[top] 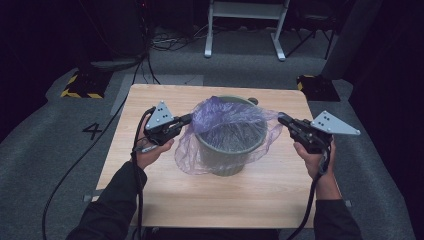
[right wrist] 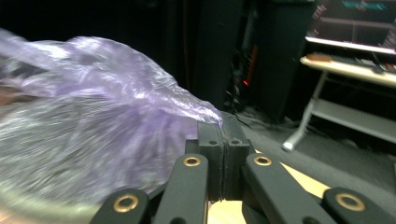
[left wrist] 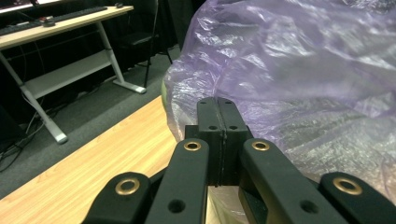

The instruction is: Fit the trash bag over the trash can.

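Observation:
A grey-green bin [top: 227,156] stands mid-table with a thin purple plastic bag [top: 231,116] spread over its mouth and hanging down its outside. My left gripper [top: 190,119] is at the bag's left edge, jaws shut on the film. In the left gripper view the bag [left wrist: 299,70] billows right behind the shut left gripper [left wrist: 217,100]. My right gripper [top: 280,117] holds the bag's right edge, stretched out to a point. In the right gripper view that corner of the bag [right wrist: 116,102] ends pinched in the shut right gripper [right wrist: 223,120]. The bin's inside is veiled by the film.
The wooden table [top: 165,192] has bare room in front of and beside the bin. Beyond it are a white-legged desk [top: 245,22], floor cables, and two yellow-and-black striped bases [top: 82,86] [top: 316,86]. A cable trails from each gripper over the table's near edge.

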{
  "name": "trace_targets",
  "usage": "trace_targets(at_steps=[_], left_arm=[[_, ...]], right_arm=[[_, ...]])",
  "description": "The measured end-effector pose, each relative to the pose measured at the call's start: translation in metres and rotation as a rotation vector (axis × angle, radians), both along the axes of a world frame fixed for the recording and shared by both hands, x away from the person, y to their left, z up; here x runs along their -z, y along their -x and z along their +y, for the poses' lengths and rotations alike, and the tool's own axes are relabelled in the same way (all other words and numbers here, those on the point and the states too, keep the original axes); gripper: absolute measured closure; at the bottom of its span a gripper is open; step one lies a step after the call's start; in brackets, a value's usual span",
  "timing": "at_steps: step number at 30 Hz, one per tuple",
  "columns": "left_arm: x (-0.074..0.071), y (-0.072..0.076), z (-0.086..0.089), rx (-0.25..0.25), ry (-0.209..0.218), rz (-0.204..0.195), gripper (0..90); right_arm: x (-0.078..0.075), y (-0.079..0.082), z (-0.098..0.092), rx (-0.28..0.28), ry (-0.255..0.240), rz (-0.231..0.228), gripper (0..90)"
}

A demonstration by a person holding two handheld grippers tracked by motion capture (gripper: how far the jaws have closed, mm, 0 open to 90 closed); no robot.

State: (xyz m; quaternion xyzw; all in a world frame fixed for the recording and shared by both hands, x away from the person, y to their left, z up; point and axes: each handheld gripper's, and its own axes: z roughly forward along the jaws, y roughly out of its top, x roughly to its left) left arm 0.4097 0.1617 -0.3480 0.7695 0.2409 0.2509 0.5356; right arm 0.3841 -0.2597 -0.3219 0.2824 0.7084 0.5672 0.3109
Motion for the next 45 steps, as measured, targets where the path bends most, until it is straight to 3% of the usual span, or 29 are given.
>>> trace_targets(at_steps=[7, 11, 19, 22, 26, 31, 32, 38, 43, 45], left_arm=[[0.006, -0.022, 0.001, -0.035, 0.011, 0.052, 89.9], [0.012, -0.033, 0.001, -0.058, 0.016, 0.074, 89.9], [0.021, -0.045, 0.000, -0.069, 0.027, 0.087, 90.0], [0.023, -0.047, 0.001, -0.076, 0.023, 0.092, 90.0], [0.026, -0.049, 0.003, -0.090, 0.015, 0.097, 90.0], [0.031, -0.055, 0.004, -0.100, -0.014, 0.111, 89.9], [0.031, -0.052, 0.006, -0.094, 0.000, 0.102, 89.9], [0.017, -0.025, 0.018, -0.055, 0.029, 0.032, 63.8], [0.005, -0.001, 0.023, 0.018, 0.070, 0.012, 35.0], [0.001, 0.010, 0.021, 0.057, 0.075, -0.002, 27.8]], right_arm=[[0.006, -0.036, 0.009, 0.071, 0.045, 0.173, 90.0], [0.015, -0.052, 0.014, 0.118, 0.066, 0.223, 90.0], [0.034, -0.071, 0.018, 0.117, 0.053, 0.265, 89.9], [0.043, -0.077, 0.019, 0.104, 0.019, 0.276, 89.8], [0.051, -0.081, 0.019, 0.068, -0.002, 0.265, 89.7], [0.053, -0.083, 0.017, 0.068, -0.003, 0.241, 89.2], [0.052, -0.083, 0.017, 0.066, -0.007, 0.232, 89.2], [0.042, -0.075, 0.015, 0.072, 0.003, 0.182, 89.4], [0.036, -0.071, 0.014, 0.088, 0.007, 0.163, 89.5], [0.033, -0.069, 0.015, 0.086, 0.014, 0.157, 89.4]])
